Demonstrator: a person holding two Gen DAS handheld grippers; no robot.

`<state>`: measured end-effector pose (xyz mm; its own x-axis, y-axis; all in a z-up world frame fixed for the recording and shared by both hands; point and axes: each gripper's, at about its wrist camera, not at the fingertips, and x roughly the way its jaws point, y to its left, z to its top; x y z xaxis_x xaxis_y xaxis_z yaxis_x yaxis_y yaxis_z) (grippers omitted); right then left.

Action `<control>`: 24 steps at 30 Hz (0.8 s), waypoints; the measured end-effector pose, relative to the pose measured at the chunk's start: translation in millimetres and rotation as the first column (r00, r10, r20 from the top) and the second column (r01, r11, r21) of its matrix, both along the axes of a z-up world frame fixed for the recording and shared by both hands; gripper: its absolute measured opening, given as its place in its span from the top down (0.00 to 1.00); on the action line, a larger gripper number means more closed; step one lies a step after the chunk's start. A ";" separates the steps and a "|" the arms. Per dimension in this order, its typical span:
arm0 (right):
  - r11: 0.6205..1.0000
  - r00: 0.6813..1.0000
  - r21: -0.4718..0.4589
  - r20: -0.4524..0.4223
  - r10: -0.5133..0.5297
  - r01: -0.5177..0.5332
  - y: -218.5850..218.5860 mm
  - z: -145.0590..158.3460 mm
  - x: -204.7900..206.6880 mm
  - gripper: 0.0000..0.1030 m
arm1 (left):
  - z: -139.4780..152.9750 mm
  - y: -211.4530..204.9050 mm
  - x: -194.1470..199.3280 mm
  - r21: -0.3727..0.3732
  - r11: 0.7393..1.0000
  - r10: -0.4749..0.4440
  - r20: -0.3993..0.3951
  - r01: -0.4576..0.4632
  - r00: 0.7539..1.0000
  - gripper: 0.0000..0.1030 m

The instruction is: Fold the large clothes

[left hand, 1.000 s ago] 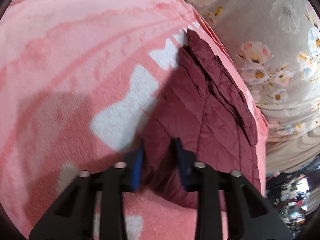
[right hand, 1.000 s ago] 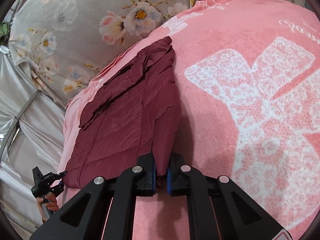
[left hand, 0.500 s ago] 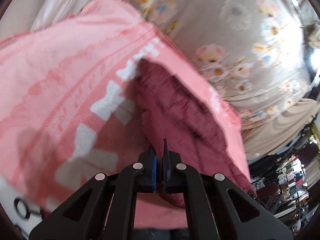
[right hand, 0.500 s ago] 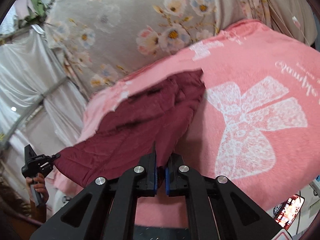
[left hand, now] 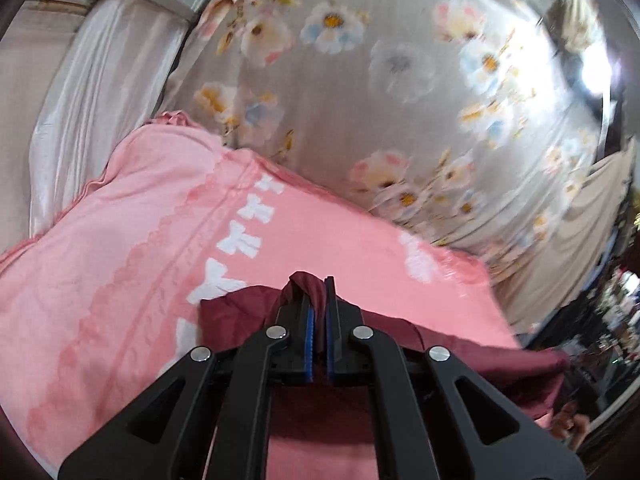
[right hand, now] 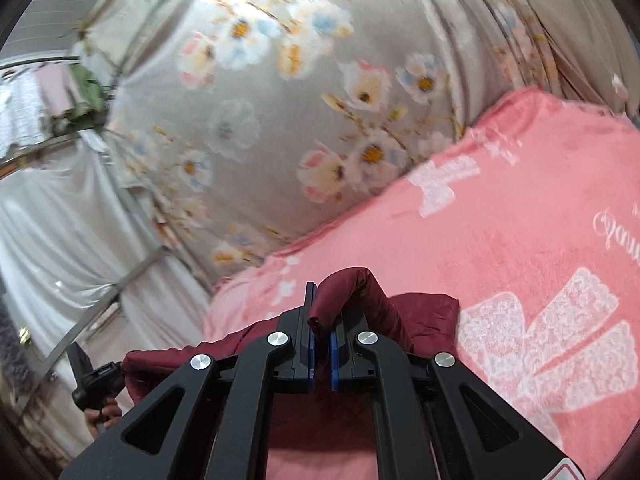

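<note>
A dark maroon quilted garment (left hand: pixel 472 350) hangs between my two grippers above a pink blanket (left hand: pixel 132 240). My left gripper (left hand: pixel 319 300) is shut on one edge of the garment, with a fold of cloth poking up between the blue pads. My right gripper (right hand: pixel 322 312) is shut on another edge of the garment (right hand: pixel 420 314), a bunched fold sticking up over the fingers. Most of the garment drapes below the gripper frames and is hidden. The left gripper (right hand: pixel 94 384) also shows far left in the right wrist view.
The pink blanket (right hand: pixel 520 240) with white bow prints covers the surface. A grey floral curtain (left hand: pixel 380 92) hangs behind it. White drapes and metal poles (right hand: pixel 72 240) stand at the left. Cluttered dark shelves (left hand: pixel 608 320) sit at the right edge.
Both grippers have lifted the garment up off the blanket and tilted up toward the curtain. The left gripper went from open around the cloth to shut on it.
</note>
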<state>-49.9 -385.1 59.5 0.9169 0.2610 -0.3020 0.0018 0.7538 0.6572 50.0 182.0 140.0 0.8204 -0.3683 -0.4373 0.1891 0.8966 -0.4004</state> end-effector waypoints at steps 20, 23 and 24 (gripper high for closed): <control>0.991 0.928 -0.131 -0.364 -0.078 0.032 3.6 -138.6 170.2 0.96 | -182.0 -43.5 178.9 0.252 0.967 0.131 -0.341 -0.044 0.931 0.97; 0.989 0.925 -0.148 -0.372 -0.083 0.029 5.8 -146.0 173.2 0.97 | -190.1 -44.6 181.6 0.248 0.968 0.126 -0.343 -0.039 0.931 0.96; 0.988 0.925 -0.152 -0.371 -0.085 0.030 6.2 -146.9 173.4 0.97 | -192.1 -45.3 182.3 0.247 0.968 0.124 -0.341 -0.039 0.932 0.95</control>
<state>123.4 -378.9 -87.5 0.7410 0.1411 -0.6565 0.2735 0.8295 0.4870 232.3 136.7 -52.1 0.6211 -0.1596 -0.7673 -0.0030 0.9785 -0.2060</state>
